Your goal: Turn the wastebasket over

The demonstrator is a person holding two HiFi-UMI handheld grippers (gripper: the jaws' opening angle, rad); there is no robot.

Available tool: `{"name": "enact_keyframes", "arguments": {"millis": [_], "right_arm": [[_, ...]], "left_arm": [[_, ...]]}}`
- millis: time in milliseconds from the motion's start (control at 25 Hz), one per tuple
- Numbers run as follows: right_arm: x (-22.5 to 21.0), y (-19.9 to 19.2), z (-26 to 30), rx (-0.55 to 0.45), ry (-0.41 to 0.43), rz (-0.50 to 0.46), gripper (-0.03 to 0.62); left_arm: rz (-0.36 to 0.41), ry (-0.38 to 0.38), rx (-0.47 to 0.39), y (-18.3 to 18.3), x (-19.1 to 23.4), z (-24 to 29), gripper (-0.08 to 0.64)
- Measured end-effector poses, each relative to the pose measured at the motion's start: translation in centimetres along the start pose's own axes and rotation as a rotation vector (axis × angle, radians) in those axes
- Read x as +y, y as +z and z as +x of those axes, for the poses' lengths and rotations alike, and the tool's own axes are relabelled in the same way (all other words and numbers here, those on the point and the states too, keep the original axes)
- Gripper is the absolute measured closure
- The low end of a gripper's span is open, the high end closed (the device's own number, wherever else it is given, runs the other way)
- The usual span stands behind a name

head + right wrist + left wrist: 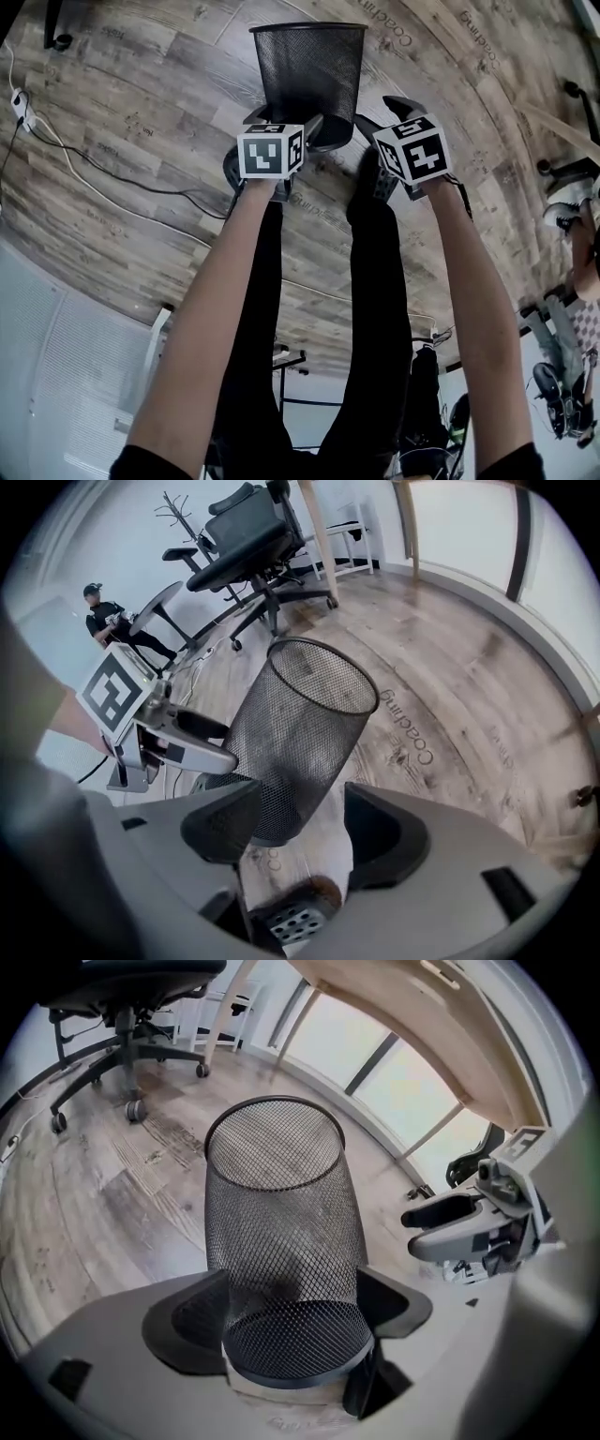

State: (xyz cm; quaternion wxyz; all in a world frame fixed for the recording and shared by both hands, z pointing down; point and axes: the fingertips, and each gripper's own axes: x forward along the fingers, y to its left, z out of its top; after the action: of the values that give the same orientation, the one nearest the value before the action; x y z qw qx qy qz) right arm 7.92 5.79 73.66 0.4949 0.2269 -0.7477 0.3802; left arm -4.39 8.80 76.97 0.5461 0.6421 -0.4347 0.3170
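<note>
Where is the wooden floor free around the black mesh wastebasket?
Bare wooden floor lies between the black mesh wastebasket and the thin dark cable, also right of it. Its base is crowded: left gripper, right gripper, dark shoes.

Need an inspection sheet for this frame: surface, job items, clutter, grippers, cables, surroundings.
Surface: wood-plank floor with printed lettering.
Job's things: black mesh wastebasket, upright, open end up, standing on the floor.
Clutter: nothing seen.
Grippers: left gripper open, its jaws either side of the wastebasket's base; right gripper open, gripping nothing.
Cables: white lead with plug and dark cable on the floor, away from the wastebasket.
Surroundings: office chair, desk, person in the background.
</note>
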Motion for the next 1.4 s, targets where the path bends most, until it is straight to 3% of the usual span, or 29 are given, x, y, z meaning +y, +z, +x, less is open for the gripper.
{"name": "enact_keyframes", "arguments": {"millis": [400, 600, 920, 1080, 1400], "right_arm": [[-3.0, 4.5, -0.8, -0.051, -0.061, -0.098, 0.322], [-3.7, 7.8, -1.1, -0.084, -0.048, -0.167, 0.322], [-0.3, 13.6, -0.2, -0.076, 0.049, -0.513, 0.322], [0.5, 15.9, 0.6, -0.067, 0.071, -0.602, 0.322], [1.8, 15.2, 2.8, 0.061, 0.124, -0.809, 0.322]], "left_arm": [[0.002, -0.020, 0.011, 0.0, 0.0, 0.3, 0.137], [-0.002, -0.026, 0.002, 0.0, 0.0, 0.2, 0.136], [0.009, 0.003, -0.074, 0.1, -0.4, 0.4, 0.135], [0.013, 0.005, -0.062, 0.1, -0.6, 0.6, 0.132], [0.012, 0.004, -0.068, 0.0, -0.5, 0.5, 0.130]]}}
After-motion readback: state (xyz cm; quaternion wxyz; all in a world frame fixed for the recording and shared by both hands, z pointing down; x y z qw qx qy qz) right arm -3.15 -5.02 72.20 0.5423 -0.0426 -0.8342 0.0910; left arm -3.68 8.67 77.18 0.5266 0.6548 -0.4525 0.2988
